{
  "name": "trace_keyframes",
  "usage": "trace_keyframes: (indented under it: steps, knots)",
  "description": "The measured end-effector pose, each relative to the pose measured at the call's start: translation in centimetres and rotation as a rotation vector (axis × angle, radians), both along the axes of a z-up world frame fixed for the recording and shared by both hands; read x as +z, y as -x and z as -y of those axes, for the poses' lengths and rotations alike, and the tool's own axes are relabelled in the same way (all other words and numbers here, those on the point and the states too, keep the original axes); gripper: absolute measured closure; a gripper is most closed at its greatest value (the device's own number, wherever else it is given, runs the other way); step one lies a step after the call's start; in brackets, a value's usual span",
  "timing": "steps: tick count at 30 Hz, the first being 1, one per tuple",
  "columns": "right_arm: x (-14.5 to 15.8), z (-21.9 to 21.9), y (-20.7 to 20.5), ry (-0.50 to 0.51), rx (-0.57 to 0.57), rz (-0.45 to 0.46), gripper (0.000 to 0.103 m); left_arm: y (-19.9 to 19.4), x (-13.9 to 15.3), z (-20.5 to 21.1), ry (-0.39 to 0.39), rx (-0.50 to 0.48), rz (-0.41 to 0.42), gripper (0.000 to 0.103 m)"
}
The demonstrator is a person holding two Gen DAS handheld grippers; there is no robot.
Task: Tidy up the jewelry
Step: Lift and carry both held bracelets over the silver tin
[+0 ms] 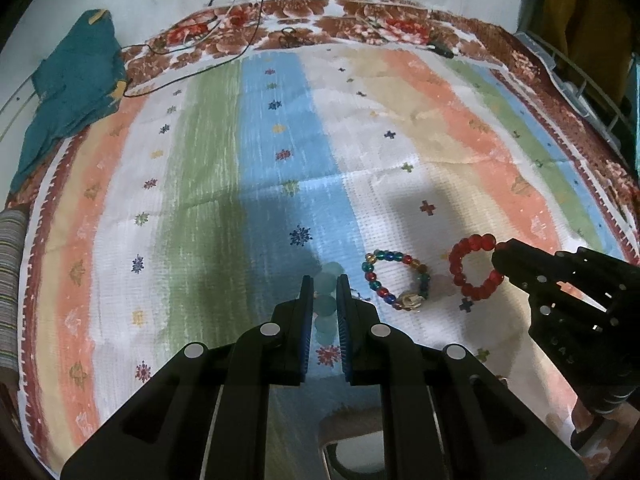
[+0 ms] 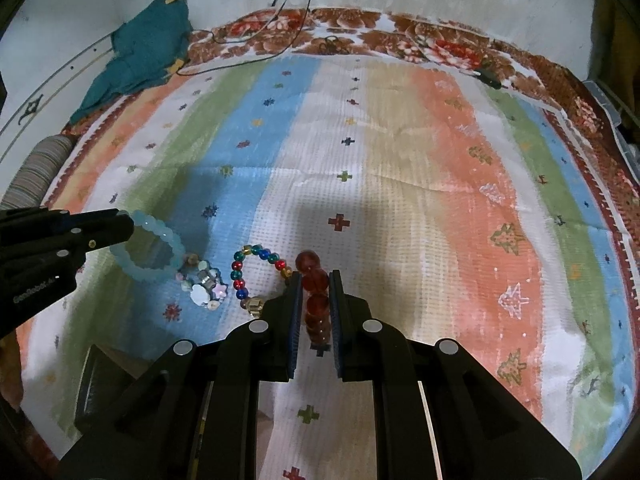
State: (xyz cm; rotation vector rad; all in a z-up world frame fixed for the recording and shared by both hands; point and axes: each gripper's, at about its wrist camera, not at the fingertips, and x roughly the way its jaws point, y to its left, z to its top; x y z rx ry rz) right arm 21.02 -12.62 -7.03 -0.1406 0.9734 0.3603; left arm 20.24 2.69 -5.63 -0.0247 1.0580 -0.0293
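Note:
My left gripper (image 1: 325,280) is shut on a pale blue bead bracelet (image 1: 326,306); the bracelet also shows in the right wrist view (image 2: 160,240), held at its left side. My right gripper (image 2: 315,276) is shut on a red bead bracelet (image 2: 314,280); that bracelet also shows in the left wrist view (image 1: 474,268), gripped at its right edge. Both bracelets are low over the striped cloth (image 1: 360,120). A multicoloured bead bracelet (image 1: 394,280) lies between them. A small bracelet of pastel flower and star beads (image 2: 204,284) lies next to the pale blue one.
A teal cloth (image 1: 76,80) is bunched at the far left corner. Black cables (image 1: 240,32) run over the cloth's far floral border. A striped roll (image 2: 36,172) lies at the left edge. A wire rack (image 1: 592,92) stands at the far right.

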Motion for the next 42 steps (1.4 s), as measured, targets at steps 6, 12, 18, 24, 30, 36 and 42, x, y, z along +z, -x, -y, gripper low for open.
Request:
trace_keyframes:
  steps: [6, 12, 18, 24, 30, 36, 42]
  knots:
    - [1.6, 0.0, 0.9, -0.015, 0.009, 0.035, 0.089, 1.4, 1.7, 0.5, 0.010, -0.011, 0.037, 0.092]
    - [2.6, -0.2, 2.5, -0.019, 0.026, 0.065, 0.089, 2.8, 2.8, 1.2, 0.027, -0.023, 0.062, 0.092]
    - [3.7, -0.3, 3.9, -0.040, 0.043, 0.083, 0.089, 4.0, 3.3, 2.2, 0.024, -0.046, 0.074, 0.092]
    - [4.4, -0.2, 5.4, -0.053, 0.055, 0.095, 0.089, 5.1, 3.9, 2.5, 0.036, -0.048, 0.087, 0.092]
    - [5.0, -0.1, 6.8, -0.070, 0.063, 0.110, 0.089, 6.2, 4.1, 2.3, 0.054, -0.045, 0.091, 0.092]
    - [5.8, 0.2, 8.1, -0.092, 0.073, 0.127, 0.089, 7.7, 4.7, 2.0, 0.070, -0.035, 0.104, 0.092]
    - [6.0, 0.5, 9.3, -0.101, 0.076, 0.129, 0.089, 9.4, 5.8, 2.0, 0.079, -0.044, 0.136, 0.092]
